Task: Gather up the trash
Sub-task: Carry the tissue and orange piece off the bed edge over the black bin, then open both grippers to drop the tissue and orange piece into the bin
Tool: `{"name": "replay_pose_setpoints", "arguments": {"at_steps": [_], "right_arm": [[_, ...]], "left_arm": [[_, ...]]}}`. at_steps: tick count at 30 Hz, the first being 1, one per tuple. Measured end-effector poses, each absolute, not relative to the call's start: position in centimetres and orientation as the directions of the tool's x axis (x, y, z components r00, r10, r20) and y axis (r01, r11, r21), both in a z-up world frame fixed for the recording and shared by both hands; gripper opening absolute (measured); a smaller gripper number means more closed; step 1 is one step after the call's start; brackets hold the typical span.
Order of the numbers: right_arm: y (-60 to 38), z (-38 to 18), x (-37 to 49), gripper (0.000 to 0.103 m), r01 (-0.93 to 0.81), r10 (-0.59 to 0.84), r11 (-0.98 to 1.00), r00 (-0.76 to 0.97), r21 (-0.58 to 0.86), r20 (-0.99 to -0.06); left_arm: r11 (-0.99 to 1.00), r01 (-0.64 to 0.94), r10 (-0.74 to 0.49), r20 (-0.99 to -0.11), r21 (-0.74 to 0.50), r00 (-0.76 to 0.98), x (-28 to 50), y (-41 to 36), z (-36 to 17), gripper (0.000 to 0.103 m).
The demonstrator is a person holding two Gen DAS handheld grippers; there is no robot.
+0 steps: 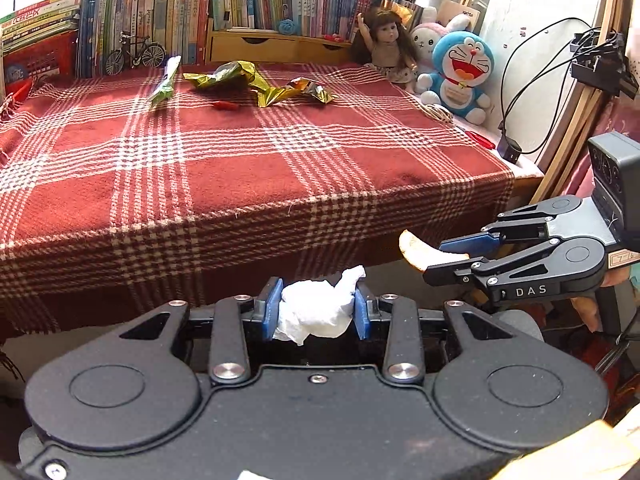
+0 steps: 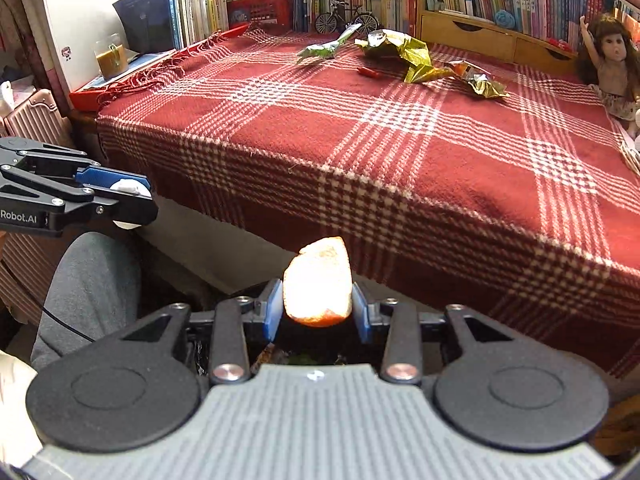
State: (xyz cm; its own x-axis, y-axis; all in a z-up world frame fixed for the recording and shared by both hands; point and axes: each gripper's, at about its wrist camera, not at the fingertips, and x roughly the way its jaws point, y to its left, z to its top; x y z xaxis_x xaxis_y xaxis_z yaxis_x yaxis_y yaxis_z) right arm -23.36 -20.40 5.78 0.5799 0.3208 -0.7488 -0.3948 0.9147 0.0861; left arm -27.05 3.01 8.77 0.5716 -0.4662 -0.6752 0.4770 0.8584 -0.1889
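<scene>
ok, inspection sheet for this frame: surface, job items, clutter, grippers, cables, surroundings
surface: red plaid blanket covers the table.
job's things: green wrapper, gold wrappers, small red scrap at far side.
clutter: doll, blue plush, model bicycle, red scissors.
grippers: left gripper shut on white tissue; right gripper shut on orange peel.
cables: black cable hangs at right wall.
surroundings: books along the back.

Sunlit plaid-covered table (image 1: 240, 168), bookshelf (image 1: 256, 0) behind
</scene>
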Motion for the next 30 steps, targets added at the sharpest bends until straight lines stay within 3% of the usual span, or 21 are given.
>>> {"name": "replay_pose_setpoints", "arguments": {"at_steps": [4,23,26,30], "right_arm": [[-20.1,6.2,-23.9,0.044,-0.414,0.317,0.907,0.56,0.074,-0.766],[-17.3,-5.2,-19.8,0.043,-0.383,0.289,0.915,0.398,0.129,-0.871],[-17.4,-5.7,-19.2,0.045,-0.382,0.292,0.914,0.383,0.138,-0.876],[-17.4,-6.0,-18.4,0.049,-0.377,0.299,0.914,0.37,0.152,-0.88]], "left_arm": [[0.837,0.482,-0.502,-0.715,-0.26,0.486,-27.3,3.0,7.8,0.034],[0.925,0.361,-0.274,-0.869,-0.121,0.412,-21.2,-1.2,-8.1,0.035],[0.922,0.365,-0.276,-0.875,-0.125,0.398,-20.8,-1.3,-8.7,0.038],[0.926,0.36,-0.259,-0.884,-0.114,0.388,-20.3,-1.7,-9.3,0.051]]}}
